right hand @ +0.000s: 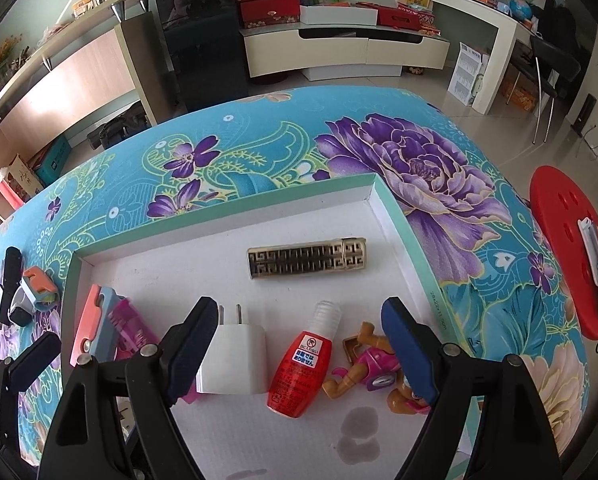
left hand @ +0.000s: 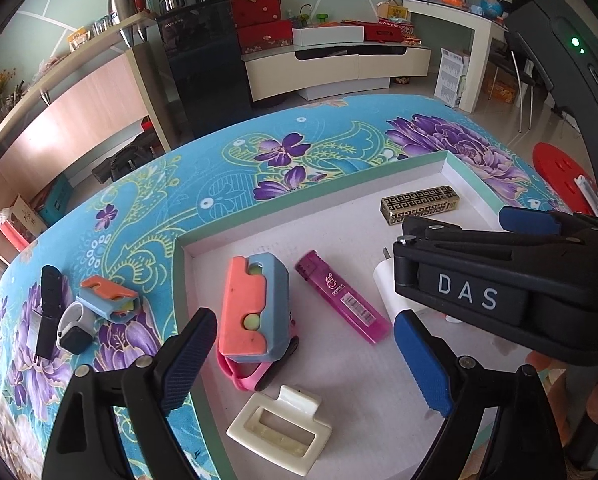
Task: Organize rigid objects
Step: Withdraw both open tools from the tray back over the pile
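Over the tray [right hand: 409, 232], both grippers hang with jaws apart and empty: right gripper [right hand: 295, 354] above plug [right hand: 235, 364] and bottle [right hand: 301, 368], left gripper [left hand: 305, 360] with lighter [left hand: 341, 296] at 1 o'clock.

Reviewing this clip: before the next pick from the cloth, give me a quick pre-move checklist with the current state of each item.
1. Left tool open and holding nothing: ok.
2. Right tool open and holding nothing: ok.
3. Items remain outside the tray to sort: ok; a black stick, a smartwatch and a small orange-blue block lie on the cloth.
4. Those three stand apart for a clean single grasp: not ok; they are bunched together and seem to touch.
5. Bare tray floor to set an item down: ok, near the gold patterned case.
6. Right tool clear of the left tool's path: cannot tell; it sits close on the left view's right side.
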A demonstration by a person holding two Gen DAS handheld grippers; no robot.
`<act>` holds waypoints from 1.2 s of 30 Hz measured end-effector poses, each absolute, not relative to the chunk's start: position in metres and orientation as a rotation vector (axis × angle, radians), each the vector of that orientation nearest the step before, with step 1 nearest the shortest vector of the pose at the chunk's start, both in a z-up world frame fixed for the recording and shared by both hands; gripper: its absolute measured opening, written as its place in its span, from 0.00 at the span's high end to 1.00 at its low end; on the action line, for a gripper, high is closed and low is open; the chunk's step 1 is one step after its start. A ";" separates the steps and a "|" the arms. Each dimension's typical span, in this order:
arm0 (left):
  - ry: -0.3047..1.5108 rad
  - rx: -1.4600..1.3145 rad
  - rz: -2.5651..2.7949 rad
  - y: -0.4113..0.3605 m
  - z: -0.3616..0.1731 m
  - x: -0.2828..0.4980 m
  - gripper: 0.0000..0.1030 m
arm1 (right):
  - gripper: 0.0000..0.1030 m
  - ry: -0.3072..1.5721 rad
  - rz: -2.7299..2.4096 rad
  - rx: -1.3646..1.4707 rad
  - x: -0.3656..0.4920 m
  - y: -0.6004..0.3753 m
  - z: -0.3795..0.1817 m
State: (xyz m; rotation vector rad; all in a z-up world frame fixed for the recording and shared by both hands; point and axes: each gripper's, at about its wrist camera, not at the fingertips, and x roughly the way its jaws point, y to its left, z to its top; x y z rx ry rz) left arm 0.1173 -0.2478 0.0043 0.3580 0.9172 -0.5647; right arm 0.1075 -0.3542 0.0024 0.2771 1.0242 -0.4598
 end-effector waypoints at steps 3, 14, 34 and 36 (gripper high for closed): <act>0.910 0.350 -0.559 -0.244 0.008 0.118 0.09 | 0.14 1.005 -0.458 0.275 0.107 -0.352 0.008; 0.898 0.267 -0.484 -0.203 0.022 0.140 0.01 | 0.13 0.942 -0.448 0.256 0.106 -0.341 0.029; 0.938 -0.012 0.132 0.014 0.010 0.197 0.00 | 0.14 0.915 -0.173 0.141 0.150 -0.224 0.040; 0.931 -0.034 0.150 0.024 0.011 0.196 0.00 | 0.14 0.913 -0.129 0.120 0.155 -0.206 0.039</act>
